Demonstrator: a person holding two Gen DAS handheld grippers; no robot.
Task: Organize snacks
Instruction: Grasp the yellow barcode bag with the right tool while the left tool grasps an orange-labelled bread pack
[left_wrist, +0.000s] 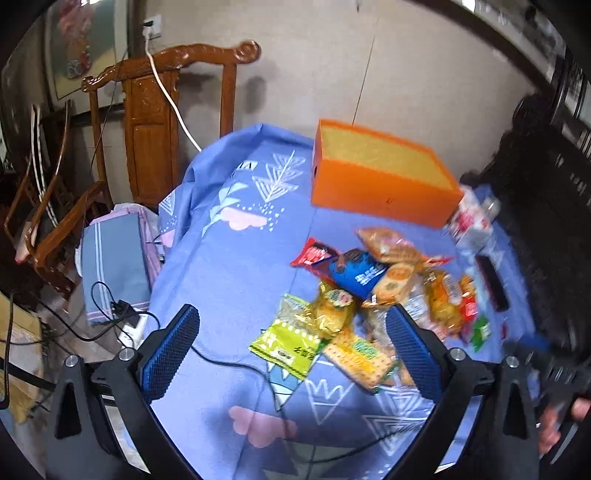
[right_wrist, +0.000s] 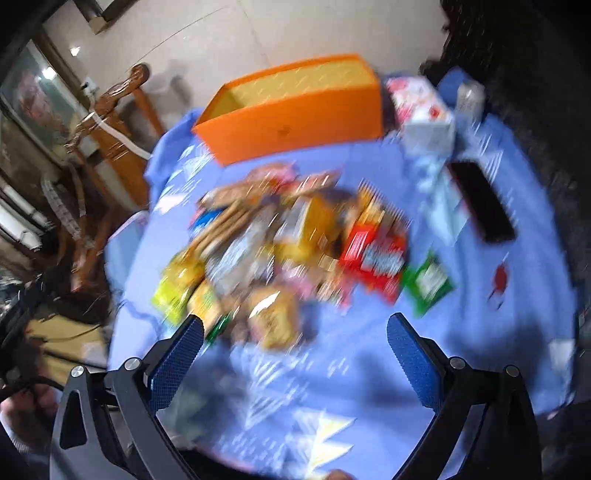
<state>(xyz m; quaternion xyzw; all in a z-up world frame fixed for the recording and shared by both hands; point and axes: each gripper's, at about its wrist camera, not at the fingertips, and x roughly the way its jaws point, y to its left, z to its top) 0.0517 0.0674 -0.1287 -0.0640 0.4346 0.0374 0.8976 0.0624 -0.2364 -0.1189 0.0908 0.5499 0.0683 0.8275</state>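
The orange box (left_wrist: 380, 192) sat open-topped at the far side of the blue patterned cloth (left_wrist: 236, 258), its long axis running roughly left to right, yellowish inside. Just in front of it lay the heap of snack packets (left_wrist: 369, 295): a green packet (left_wrist: 286, 341), a blue one (left_wrist: 356, 273), a red one (left_wrist: 314, 254). The left gripper (left_wrist: 291, 354) hung over the heap's near edge, jaws wide, holding nothing. The right gripper (right_wrist: 295, 363) was likewise spread and empty. The right wrist view was smeared, but probably showed a dark flat remote (right_wrist: 480, 201) and white carton (right_wrist: 424, 114) more fully; the left alone showed a black cable (left_wrist: 236, 363) across the cloth
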